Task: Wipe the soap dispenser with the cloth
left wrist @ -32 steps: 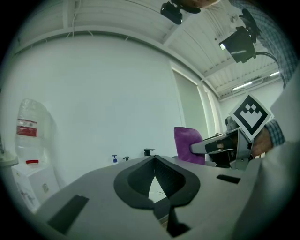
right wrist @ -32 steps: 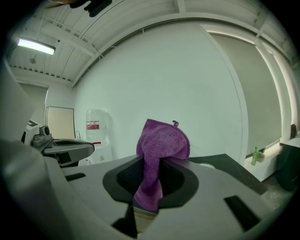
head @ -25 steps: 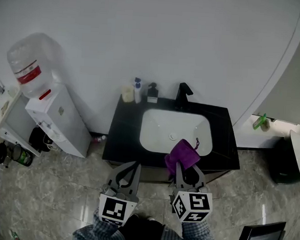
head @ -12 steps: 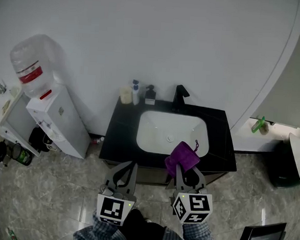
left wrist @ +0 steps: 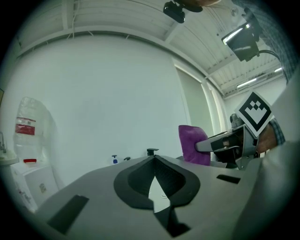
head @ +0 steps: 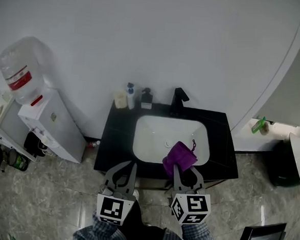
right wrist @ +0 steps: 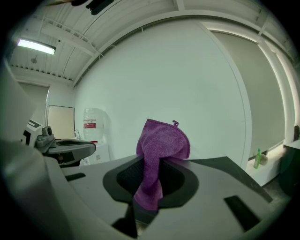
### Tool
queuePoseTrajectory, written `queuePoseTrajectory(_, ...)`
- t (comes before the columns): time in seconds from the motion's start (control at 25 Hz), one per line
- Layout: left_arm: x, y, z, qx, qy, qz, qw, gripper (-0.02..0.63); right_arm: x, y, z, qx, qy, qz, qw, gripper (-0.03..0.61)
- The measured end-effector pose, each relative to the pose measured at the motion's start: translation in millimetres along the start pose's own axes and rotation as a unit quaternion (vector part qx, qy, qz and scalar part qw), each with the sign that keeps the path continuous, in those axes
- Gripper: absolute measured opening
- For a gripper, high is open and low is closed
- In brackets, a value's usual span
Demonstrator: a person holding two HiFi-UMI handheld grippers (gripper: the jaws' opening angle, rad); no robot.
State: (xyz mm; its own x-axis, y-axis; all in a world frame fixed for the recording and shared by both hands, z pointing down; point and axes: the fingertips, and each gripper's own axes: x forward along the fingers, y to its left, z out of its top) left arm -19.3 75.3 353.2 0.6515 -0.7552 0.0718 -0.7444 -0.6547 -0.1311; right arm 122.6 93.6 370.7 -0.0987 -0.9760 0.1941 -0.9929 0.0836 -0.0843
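Observation:
A black pump soap dispenser [head: 146,97] stands at the back of the black countertop [head: 117,135], beside a blue-capped bottle [head: 130,94] and a cream bottle [head: 120,99]. My right gripper [head: 183,168] is shut on a purple cloth [head: 180,156], holding it over the front right of the white basin [head: 162,133]. In the right gripper view the cloth [right wrist: 159,150] sticks up from between the jaws. My left gripper [head: 129,164] hangs shut and empty in front of the counter's front edge. Both grippers are well short of the dispenser.
A black faucet [head: 178,98] rises behind the basin. A water cooler [head: 47,125] with a large bottle [head: 17,72] stands left of the vanity. A green item [head: 259,124] lies on a ledge at right, and a dark bin [head: 285,162] stands further right.
The vanity has shifted slightly down and left in the head view, and the cloth now hangs over the basin's front. Both grippers keep their grip states.

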Motion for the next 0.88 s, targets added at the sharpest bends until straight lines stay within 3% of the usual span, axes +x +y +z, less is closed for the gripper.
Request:
queuePoseTrajectory(0.2, 56.6, 35.3, -9.3, -0.001, 0.018, -0.020, 0.9996, 0.002, 67.1, -9.0, 11.6, 0.002, 0.006, -0.005, 1.000, 0.078)
queuePoseTrajectory(0.56, 154.9, 113.1, -15.4, -0.003, 0.013, -0.057, 0.9983, 0.002, 194.9, -12.8, 38.3, -0.003, 0.012, -0.016, 1.000, 0.078)
queuePoseTrajectory(0.88, 219.1, 154.1, -31.7, -0.023, 0.032, -0.083, 0.9957, 0.002, 278.6, -13.8, 50.1, -0.010, 0.030, -0.017, 0.999, 0.078)
